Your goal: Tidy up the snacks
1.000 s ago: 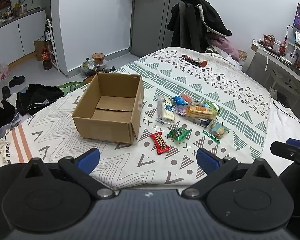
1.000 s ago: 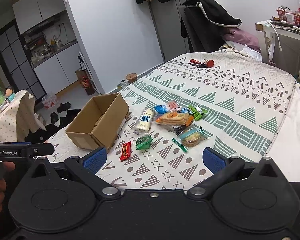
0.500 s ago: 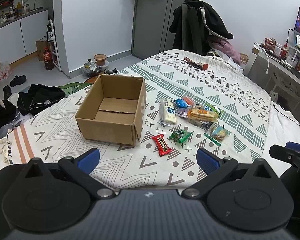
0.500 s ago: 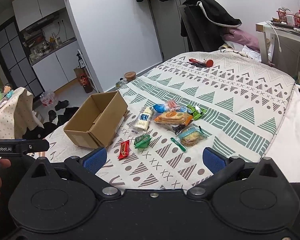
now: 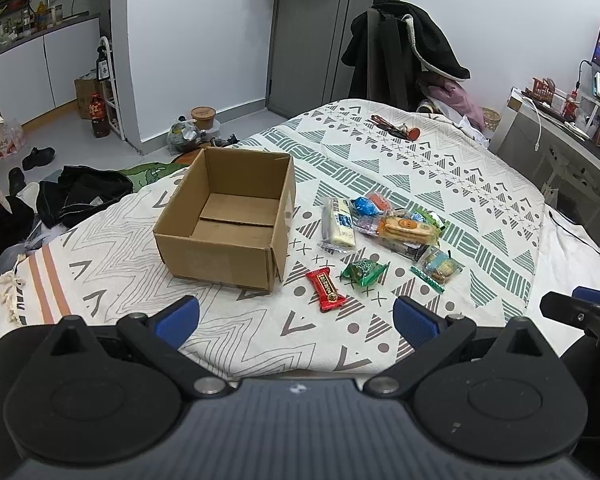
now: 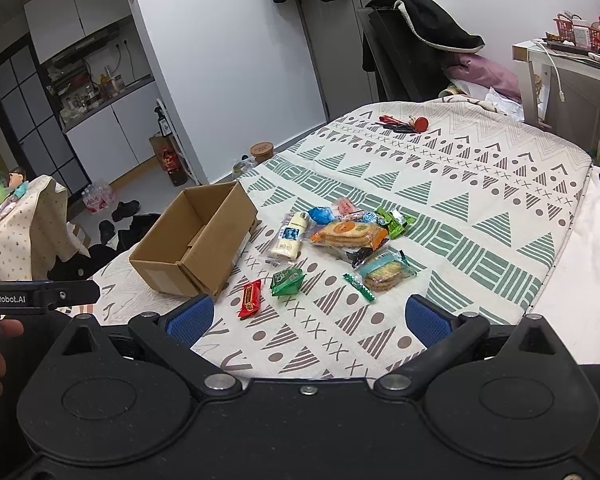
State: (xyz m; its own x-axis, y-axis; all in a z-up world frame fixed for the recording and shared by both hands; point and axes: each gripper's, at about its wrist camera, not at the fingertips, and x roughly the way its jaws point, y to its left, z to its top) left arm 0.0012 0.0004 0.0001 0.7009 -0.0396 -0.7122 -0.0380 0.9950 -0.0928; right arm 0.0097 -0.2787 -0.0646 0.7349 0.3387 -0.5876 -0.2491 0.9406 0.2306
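An open, empty cardboard box point(image 5: 228, 220) point(image 6: 196, 240) stands on a patterned bedspread point(image 5: 380, 168). Right of it lie several wrapped snacks: a red bar point(image 5: 326, 289) point(image 6: 251, 299), a green packet point(image 5: 363, 272) point(image 6: 286, 281), a white-and-blue packet point(image 5: 338, 227) point(image 6: 290, 236), an orange biscuit pack point(image 5: 406, 228) point(image 6: 350, 234) and a clear cracker pack point(image 5: 440, 266) point(image 6: 386, 271). My left gripper point(image 5: 296, 320) is open and empty, short of the box and red bar. My right gripper point(image 6: 308, 320) is open and empty, short of the snacks.
A red-and-black object point(image 5: 396, 128) lies at the bed's far end. A chair draped with a dark coat point(image 5: 404, 48) stands behind the bed. A desk point(image 5: 560, 128) stands to the right. Clothes and shoes point(image 5: 80, 192) lie on the floor at left.
Both grippers have moved slightly forward and up over the bed, so the box and snacks sit a little closer. Both stay open and empty.
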